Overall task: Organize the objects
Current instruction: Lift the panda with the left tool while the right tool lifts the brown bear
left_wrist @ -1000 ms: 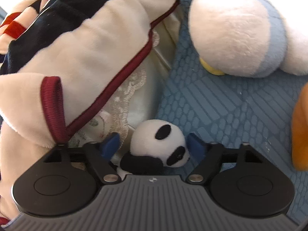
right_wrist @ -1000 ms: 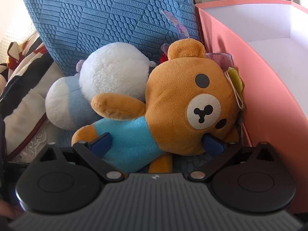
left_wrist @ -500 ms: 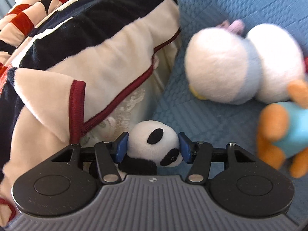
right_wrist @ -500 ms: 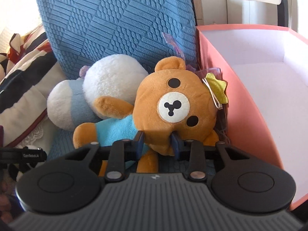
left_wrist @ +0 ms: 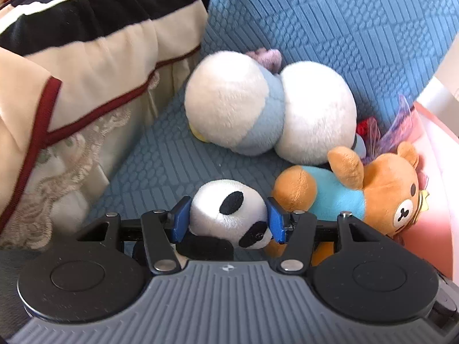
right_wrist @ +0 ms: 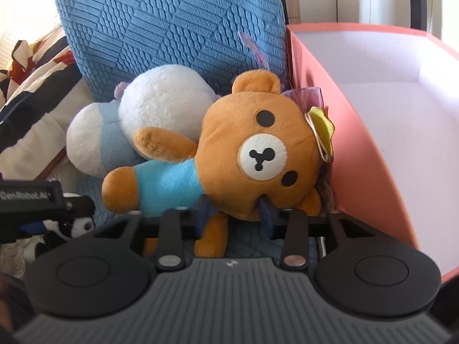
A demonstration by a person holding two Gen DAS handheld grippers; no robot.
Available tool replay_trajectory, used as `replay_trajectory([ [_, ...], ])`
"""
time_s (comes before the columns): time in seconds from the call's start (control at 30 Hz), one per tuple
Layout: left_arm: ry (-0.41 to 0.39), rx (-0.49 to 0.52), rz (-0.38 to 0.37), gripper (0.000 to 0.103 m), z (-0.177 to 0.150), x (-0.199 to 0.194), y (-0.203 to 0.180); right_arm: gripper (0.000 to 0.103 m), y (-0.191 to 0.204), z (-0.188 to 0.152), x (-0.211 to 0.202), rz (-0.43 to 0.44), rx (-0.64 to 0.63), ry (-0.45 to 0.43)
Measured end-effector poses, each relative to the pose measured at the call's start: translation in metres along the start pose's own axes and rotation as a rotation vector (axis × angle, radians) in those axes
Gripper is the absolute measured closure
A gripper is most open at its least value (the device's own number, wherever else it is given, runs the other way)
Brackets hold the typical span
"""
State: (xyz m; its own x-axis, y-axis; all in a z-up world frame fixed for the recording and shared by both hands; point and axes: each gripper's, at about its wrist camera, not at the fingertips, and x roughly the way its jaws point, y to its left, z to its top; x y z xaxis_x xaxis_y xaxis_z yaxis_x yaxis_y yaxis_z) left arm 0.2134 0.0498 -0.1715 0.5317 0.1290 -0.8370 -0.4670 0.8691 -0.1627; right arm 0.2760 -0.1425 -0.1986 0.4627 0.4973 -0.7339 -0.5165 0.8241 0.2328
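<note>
A small black-and-white panda plush [left_wrist: 226,209] sits between the blue pads of my left gripper [left_wrist: 228,220], which is shut on its head and holds it above the blue seat. In the right wrist view the panda [right_wrist: 77,225] shows at the lower left. A brown bear plush [right_wrist: 258,143] in a light blue shirt lies against the pink box. My right gripper [right_wrist: 233,210] has its pads pressed into the fur under the bear's chin; its jaws are opening, with the bear's neck and leg between them. The bear [left_wrist: 373,195] also shows in the left wrist view.
A white and pale blue plush [left_wrist: 266,109] lies behind the bear against a blue quilted cushion [right_wrist: 172,23]. A striped cream, black and red blanket [left_wrist: 86,43] is piled at the left. The pink box [right_wrist: 358,143] with a white inside stands open at the right.
My left gripper shut on the panda and lifted it away from the blanket, toward the bear. My right gripper went from wide open to pinching the bear under its head, and the bear tilted.
</note>
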Motion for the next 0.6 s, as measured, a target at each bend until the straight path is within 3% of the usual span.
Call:
replay_trajectory([
  [0.1,-0.023,0.017,-0.013,0.042,-0.004,0.007,0.000,0.033,0.005,-0.004,0.005,-0.021,-0.017,0.013],
  [0.2,-0.026,0.013,-0.015,0.041,-0.004,0.011,0.008,0.025,0.007,-0.006,0.009,-0.019,-0.007,0.024],
  [0.37,-0.012,-0.056,-0.071,0.041,-0.005,0.016,0.026,0.022,0.006,-0.006,0.014,0.015,0.070,0.022],
  [0.6,0.013,-0.052,-0.100,0.033,-0.003,0.016,0.023,0.021,-0.002,-0.007,0.022,0.081,0.194,0.025],
])
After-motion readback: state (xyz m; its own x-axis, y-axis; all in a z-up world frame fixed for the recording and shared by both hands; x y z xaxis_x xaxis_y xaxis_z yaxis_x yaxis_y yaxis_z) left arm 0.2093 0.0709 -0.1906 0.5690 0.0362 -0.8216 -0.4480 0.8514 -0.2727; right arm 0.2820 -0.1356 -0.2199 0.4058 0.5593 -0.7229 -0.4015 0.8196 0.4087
